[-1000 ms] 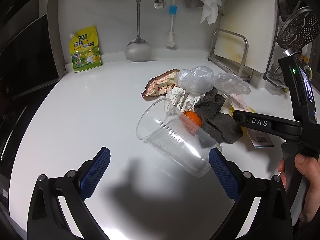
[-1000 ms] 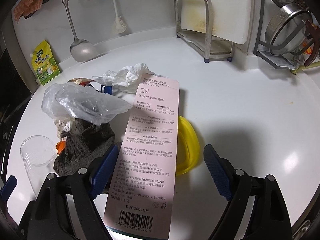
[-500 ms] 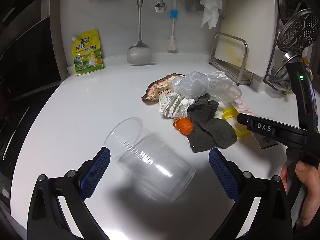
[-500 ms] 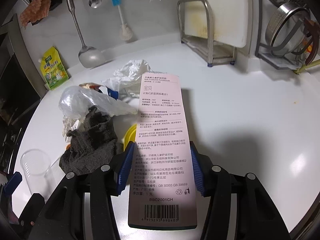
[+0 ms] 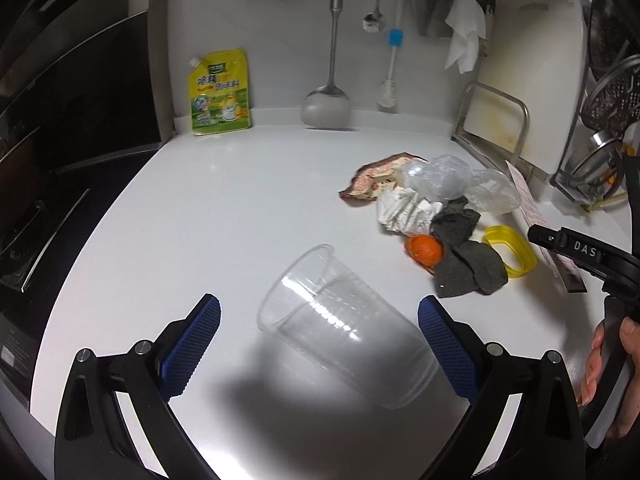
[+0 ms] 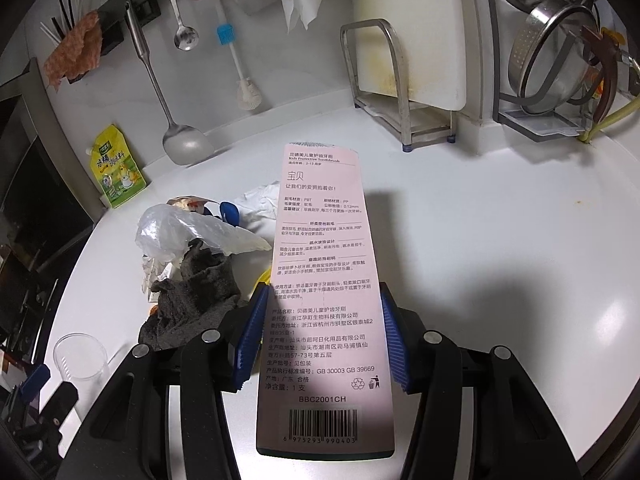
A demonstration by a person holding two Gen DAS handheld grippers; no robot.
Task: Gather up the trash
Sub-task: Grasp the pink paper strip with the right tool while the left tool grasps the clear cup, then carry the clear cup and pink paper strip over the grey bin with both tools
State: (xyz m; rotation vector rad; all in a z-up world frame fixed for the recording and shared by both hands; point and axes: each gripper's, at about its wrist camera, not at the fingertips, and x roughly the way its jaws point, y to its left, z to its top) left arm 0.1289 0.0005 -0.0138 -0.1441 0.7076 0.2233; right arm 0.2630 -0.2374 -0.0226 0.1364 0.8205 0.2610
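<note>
- Clear cup [image 5: 344, 332] lying on its side on the counter [image 5: 224, 208], mouth facing away, nothing inside as far as visible.
- Left tool [image 5: 320, 340] wide open, blue pads either side of the cup, not touching it.
- Right tool [image 6: 320, 336] clamped on the pink toothbrush card [image 6: 324, 280], pads pressing both long edges, card sticking out forward, barcode end nearest the camera.
- Trash pile [image 5: 436, 216] sitting right of the cup: snack wrapper [image 5: 372, 178], clear bags [image 5: 460, 184], crumpled paper [image 5: 404, 210], grey cloth [image 5: 468, 264], orange peel [image 5: 424, 249] touching the cloth, yellow lid [image 5: 514, 254] just beside the cloth.
- Lid open side up, looks empty.
- White glossy counter, white wall behind.
- Yellow pouch [image 5: 220, 92] leaning on the wall, spatula [image 5: 328, 100], spoon and brush hanging from a rail.
- Cutting board in a metal rack [image 6: 396, 92] at the right, dish rack with a colander [image 6: 556, 52] beyond it.
- Black appliance front at far left.
- Hand [image 5: 612, 364] on the right tool's handle at the edge of the left view.
</note>
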